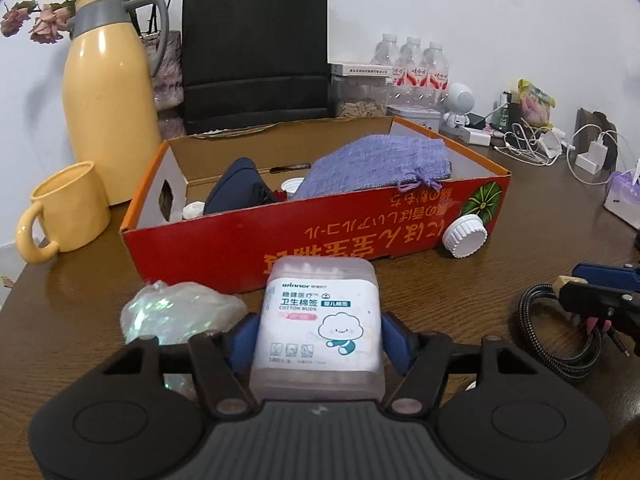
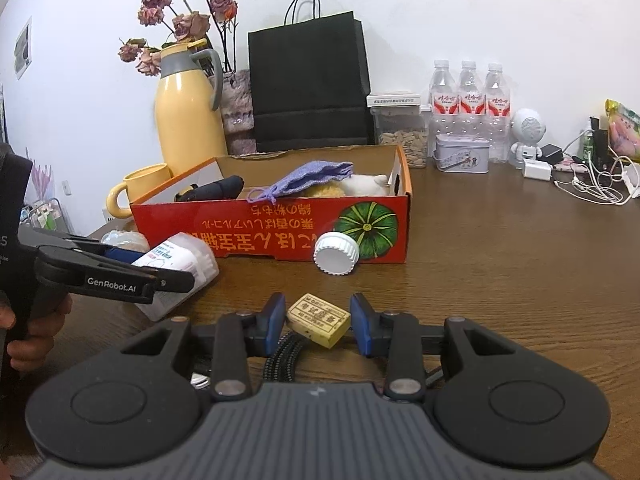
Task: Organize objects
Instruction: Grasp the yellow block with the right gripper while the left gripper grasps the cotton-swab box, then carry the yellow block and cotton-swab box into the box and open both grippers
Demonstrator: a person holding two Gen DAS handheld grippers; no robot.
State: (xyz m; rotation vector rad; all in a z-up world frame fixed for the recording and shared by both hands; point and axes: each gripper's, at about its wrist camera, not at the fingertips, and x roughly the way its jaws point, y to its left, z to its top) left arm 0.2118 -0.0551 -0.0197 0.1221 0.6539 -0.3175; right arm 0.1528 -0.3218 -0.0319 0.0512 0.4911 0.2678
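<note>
Left hand-held gripper (image 1: 318,334) clasps a smooth translucent plastic cotton-bud box (image 1: 318,320) at lower centre; right hand-held gripper (image 2: 318,326) pinches a small yellowish rectangular eraser (image 2: 319,319) low in frame. Red cardboard box (image 2: 280,220) mid-frame already holds a knitted purple pouch (image 2: 316,178) and dark fabric; ribbed white cap (image 2: 336,254), crinkly wrapper (image 1: 176,312), braided cable (image 1: 560,336) still out on wooden counter (image 2: 500,272), so maybe halfway.

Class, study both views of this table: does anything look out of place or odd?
Yes. A white ribbed jar lies tipped on its side against the red cardboard box, outside it rather than inside. The box's printed text also reads upside down from here.
</note>
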